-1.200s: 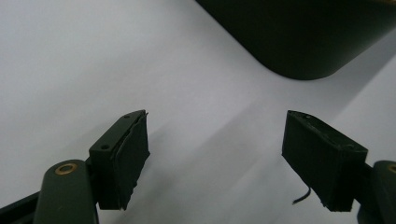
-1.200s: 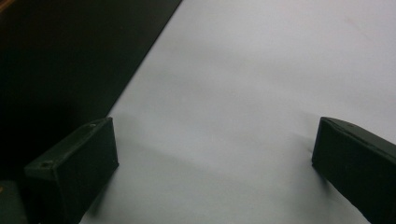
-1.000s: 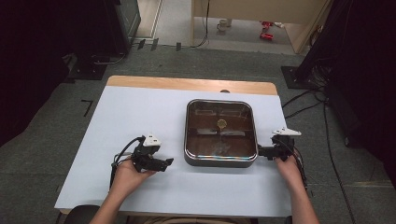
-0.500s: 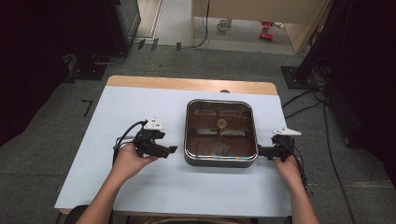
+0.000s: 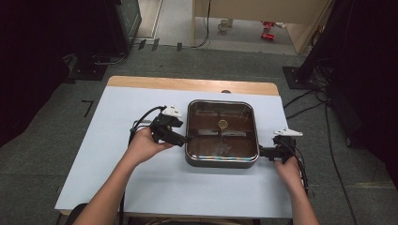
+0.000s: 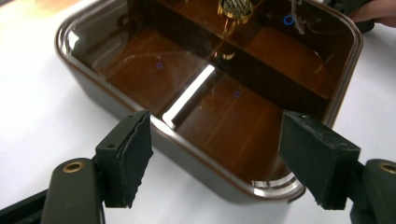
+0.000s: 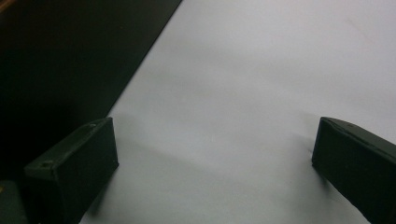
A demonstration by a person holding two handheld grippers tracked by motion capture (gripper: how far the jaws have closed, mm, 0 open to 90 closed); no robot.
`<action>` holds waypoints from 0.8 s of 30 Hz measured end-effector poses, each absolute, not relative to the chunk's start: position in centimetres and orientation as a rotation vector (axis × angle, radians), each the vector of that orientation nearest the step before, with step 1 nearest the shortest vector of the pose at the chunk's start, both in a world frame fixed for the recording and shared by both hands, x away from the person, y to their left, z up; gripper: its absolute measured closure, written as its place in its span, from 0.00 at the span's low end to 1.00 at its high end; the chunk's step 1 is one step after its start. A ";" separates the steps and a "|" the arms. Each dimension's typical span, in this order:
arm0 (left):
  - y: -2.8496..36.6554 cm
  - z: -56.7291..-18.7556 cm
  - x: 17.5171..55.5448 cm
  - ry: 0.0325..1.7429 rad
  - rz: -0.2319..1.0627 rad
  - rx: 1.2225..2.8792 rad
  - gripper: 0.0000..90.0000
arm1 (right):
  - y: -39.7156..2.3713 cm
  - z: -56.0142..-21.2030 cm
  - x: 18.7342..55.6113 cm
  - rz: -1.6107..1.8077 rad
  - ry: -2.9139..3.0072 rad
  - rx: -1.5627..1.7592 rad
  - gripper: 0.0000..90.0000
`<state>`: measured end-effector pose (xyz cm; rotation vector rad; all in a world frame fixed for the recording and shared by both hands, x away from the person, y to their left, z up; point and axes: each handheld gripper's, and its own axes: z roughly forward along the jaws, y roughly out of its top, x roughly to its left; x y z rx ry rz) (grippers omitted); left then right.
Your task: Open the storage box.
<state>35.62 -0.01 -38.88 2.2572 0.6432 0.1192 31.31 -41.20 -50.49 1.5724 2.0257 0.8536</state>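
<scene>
High view: a person at a white table (image 5: 117,178) works two grippers around a square dark pan (image 5: 222,133) under a glass lid with a small gold knob (image 5: 223,124); the pan sits right of the table's centre, nearer its far edge. The left gripper (image 5: 185,139), held in the left hand (image 5: 143,145), points at the pan's left wall, its tips at the rim. In the left gripper view, its jaws stand apart on either side of the pan's near corner (image 6: 271,184), pads clear of the metal; they have just been closing a little, with that corner between them and nothing pinched. The right gripper (image 5: 262,152), in the right hand (image 5: 287,168), lies against the pan's right side near its front corner. In the right gripper view its jaws are spread wide over bare tabletop (image 7: 243,93), with the pan's dark wall (image 7: 70,56) just beside the left one, and nothing between them. Cables trail from both grippers across the table.
</scene>
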 end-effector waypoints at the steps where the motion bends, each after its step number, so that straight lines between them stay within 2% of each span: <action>1: -0.5 -38.8 36.0 0.629 0.110 2.259 0.30 | -41.2 -50.5 31.3 0.854 2.025 1.573 0.00; 14: -5.2 -38.6 38.7 0.552 0.100 2.291 0.35 | -41.2 -50.5 31.3 0.854 2.025 1.573 0.00; 24: -9.0 -40.0 40.3 0.522 0.077 2.319 0.37 | -41.2 -50.5 31.3 0.853 2.026 1.574 0.00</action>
